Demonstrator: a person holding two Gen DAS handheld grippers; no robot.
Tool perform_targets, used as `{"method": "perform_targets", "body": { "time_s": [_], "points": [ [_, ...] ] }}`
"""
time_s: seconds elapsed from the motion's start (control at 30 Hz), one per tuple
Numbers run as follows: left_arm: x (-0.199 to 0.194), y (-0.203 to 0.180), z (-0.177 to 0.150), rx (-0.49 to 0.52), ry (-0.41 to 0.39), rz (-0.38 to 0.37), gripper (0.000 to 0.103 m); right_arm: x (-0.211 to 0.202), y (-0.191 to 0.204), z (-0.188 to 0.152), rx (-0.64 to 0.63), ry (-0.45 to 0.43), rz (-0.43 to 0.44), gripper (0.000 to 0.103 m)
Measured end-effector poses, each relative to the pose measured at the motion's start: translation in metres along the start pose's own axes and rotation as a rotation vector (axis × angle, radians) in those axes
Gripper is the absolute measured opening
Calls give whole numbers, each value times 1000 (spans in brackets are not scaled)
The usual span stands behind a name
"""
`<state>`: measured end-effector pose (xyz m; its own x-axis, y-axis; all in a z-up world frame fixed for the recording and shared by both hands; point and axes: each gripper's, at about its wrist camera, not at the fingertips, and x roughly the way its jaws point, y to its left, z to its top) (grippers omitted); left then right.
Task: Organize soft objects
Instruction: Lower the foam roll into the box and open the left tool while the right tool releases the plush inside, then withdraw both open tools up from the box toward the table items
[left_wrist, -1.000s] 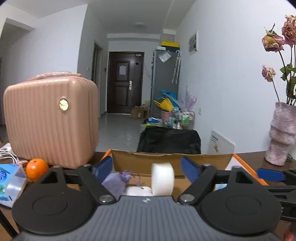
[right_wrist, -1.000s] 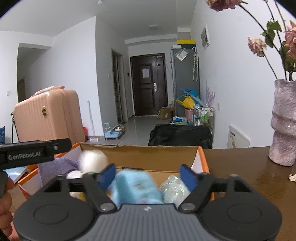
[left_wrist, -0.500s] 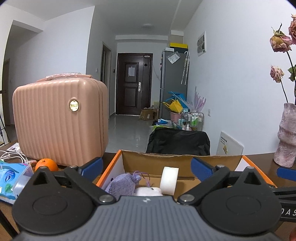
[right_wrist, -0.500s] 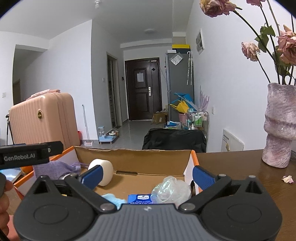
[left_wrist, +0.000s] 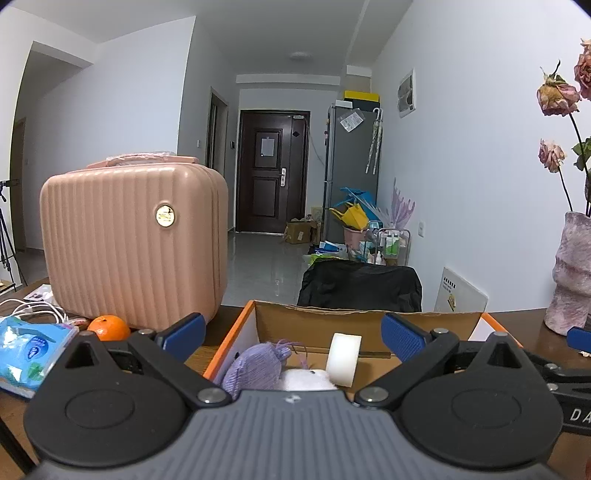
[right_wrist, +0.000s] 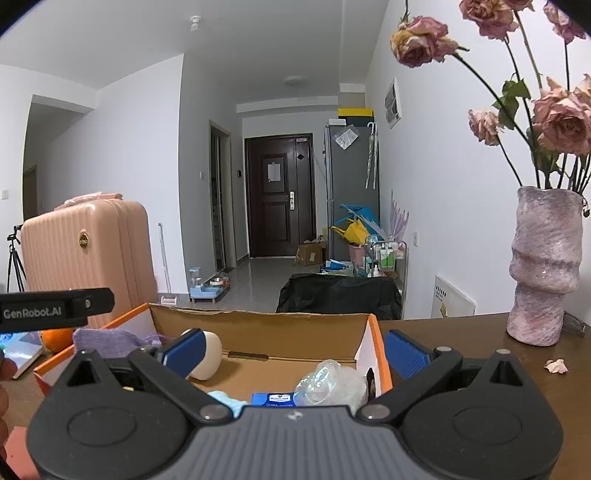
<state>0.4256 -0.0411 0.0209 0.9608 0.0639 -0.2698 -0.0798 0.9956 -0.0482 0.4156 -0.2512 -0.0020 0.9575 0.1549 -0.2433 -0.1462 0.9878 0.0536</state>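
Observation:
An open cardboard box (left_wrist: 332, 317) with orange edges sits on the brown table; it also shows in the right wrist view (right_wrist: 258, 325). Inside lie a purple knit pouch (left_wrist: 255, 369), a white plush piece (left_wrist: 306, 380), a white roll (left_wrist: 345, 360), a blue tissue pack (right_wrist: 275, 398) and a clear crumpled bag (right_wrist: 328, 380). My left gripper (left_wrist: 291, 336) is open and empty above the box's near left side. My right gripper (right_wrist: 295, 350) is open and empty above the box's near right side.
A pink hard case (left_wrist: 133, 243) stands left of the box, with an orange (left_wrist: 109, 326), a blue tissue pack (left_wrist: 29, 350) and white cables beside it. A pink vase (right_wrist: 545, 266) with dried roses stands on the right. A petal (right_wrist: 556, 365) lies on the table.
My right gripper opened and let the blue tissue pack drop into the box, then drew back. My left gripper opened wider and pulled back from the box.

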Motion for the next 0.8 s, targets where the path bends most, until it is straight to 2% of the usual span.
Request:
{"method": "perform_targets", "body": {
  "time_s": [0.8],
  "points": [
    [-67, 30, -19, 41, -17, 24, 103, -74, -1, -22, 2, -37, -34, 103]
  ]
}}
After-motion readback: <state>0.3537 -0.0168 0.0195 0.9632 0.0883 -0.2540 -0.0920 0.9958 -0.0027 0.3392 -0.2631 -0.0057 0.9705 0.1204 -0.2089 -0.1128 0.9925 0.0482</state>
